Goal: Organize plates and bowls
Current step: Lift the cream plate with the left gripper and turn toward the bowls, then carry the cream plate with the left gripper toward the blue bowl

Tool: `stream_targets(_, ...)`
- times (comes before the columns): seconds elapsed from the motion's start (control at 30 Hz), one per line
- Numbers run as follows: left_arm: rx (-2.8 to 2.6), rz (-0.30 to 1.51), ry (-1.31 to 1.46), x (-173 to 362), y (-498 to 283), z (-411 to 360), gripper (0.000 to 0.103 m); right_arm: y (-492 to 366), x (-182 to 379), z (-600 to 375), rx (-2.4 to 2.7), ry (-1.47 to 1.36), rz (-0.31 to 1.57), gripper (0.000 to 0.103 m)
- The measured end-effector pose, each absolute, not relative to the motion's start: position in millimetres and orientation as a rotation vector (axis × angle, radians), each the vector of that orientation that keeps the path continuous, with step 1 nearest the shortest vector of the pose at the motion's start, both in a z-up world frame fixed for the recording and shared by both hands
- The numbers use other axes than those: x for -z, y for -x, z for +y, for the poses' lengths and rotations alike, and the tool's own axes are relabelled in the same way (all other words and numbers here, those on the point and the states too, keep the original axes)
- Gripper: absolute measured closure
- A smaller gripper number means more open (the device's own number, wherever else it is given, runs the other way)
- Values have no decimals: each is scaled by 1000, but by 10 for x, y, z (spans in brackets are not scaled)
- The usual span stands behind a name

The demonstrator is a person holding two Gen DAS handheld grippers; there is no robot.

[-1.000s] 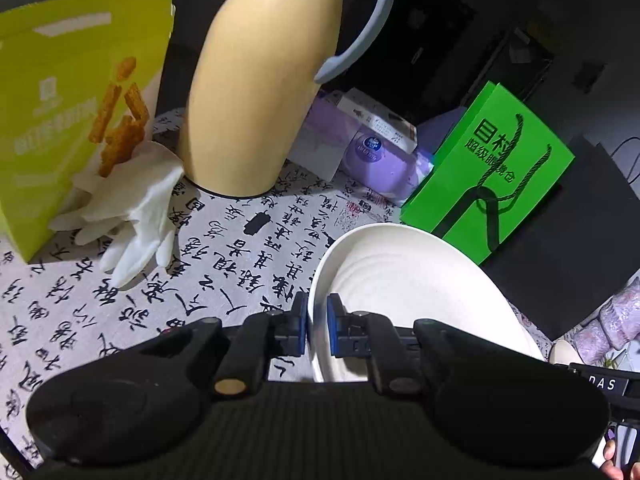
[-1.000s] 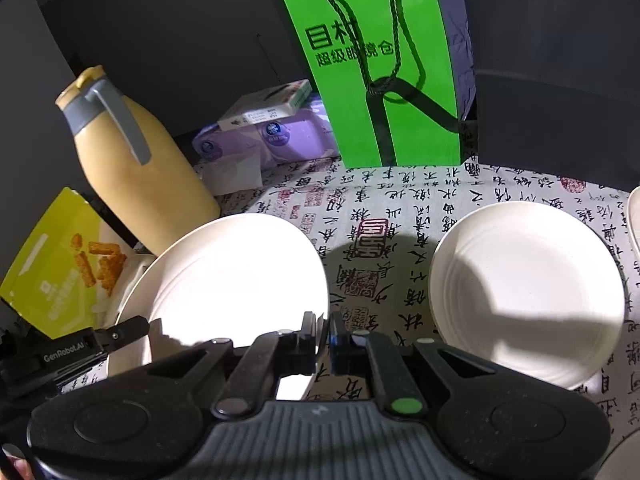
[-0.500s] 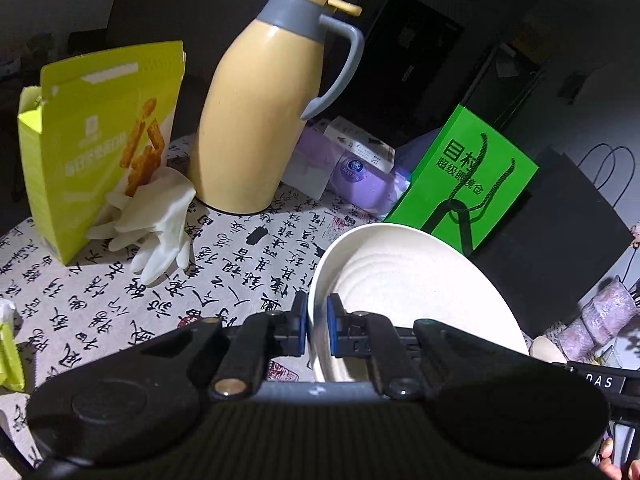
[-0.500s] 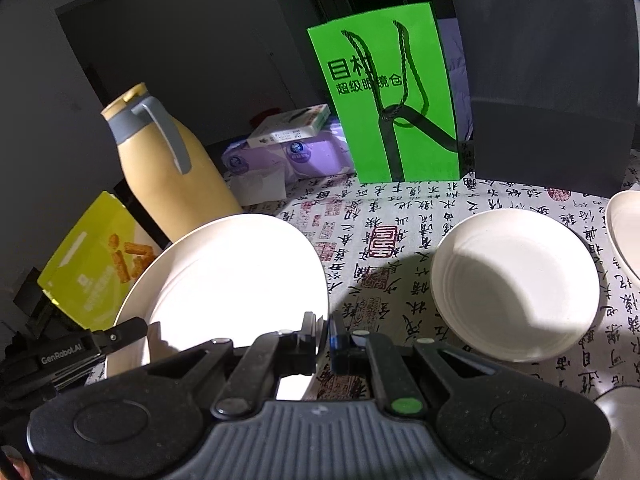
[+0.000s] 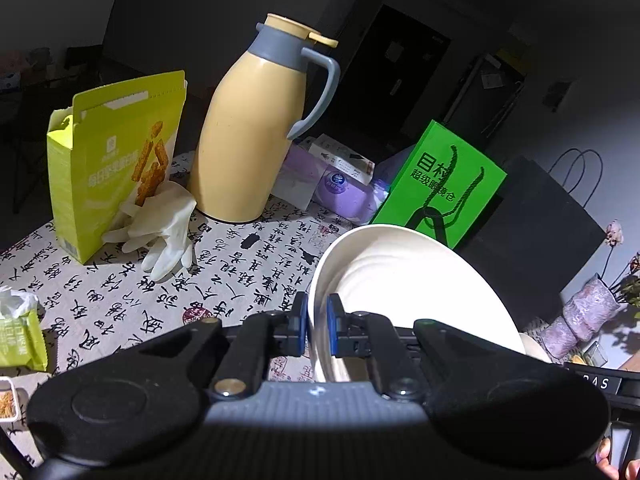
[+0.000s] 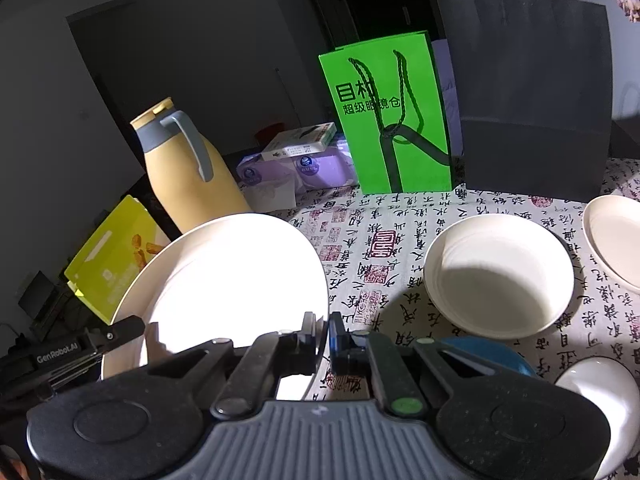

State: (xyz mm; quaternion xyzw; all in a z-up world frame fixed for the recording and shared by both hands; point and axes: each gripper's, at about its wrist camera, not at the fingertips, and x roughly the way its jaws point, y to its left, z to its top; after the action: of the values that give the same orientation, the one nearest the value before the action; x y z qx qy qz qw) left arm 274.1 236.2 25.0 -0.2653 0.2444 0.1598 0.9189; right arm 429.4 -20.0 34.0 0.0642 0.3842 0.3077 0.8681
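A large cream plate [image 5: 404, 280] is held in the air by both grippers. My left gripper [image 5: 317, 322] is shut on its left rim. My right gripper [image 6: 323, 334] is shut on its right rim, and the plate [image 6: 224, 284] fills the left of the right wrist view, lifted above the tablecloth. A cream bowl [image 6: 498, 276] sits on the table to the right of it. Another cream plate [image 6: 614, 240] lies at the far right. A blue bowl [image 6: 486, 354] and a white bowl [image 6: 600, 396] are just behind my right gripper.
A yellow thermos jug [image 5: 256, 136], a yellow-green snack box [image 5: 116, 160], white gloves [image 5: 164, 228], purple tissue packs [image 5: 340, 188], a green paper bag [image 6: 390, 116] and a black paper bag [image 6: 532, 96] stand along the back. A vase [image 5: 584, 316] is at far right.
Both grippers have risen with the plate held between them. The table and the objects on it now appear lower and farther, and the blue and white bowls have come into view.
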Motion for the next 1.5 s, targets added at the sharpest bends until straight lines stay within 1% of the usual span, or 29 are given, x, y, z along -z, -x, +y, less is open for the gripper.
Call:
stream_targets(0.93,-277,456,486,-545,-2101,1654,93,-3533,-616,-975,-630,-170,725,97)
stream_targets(1.5,-208,447,427,-577,-1885,1006,93,-3221,-594,-1696,-590,-203,686,97)
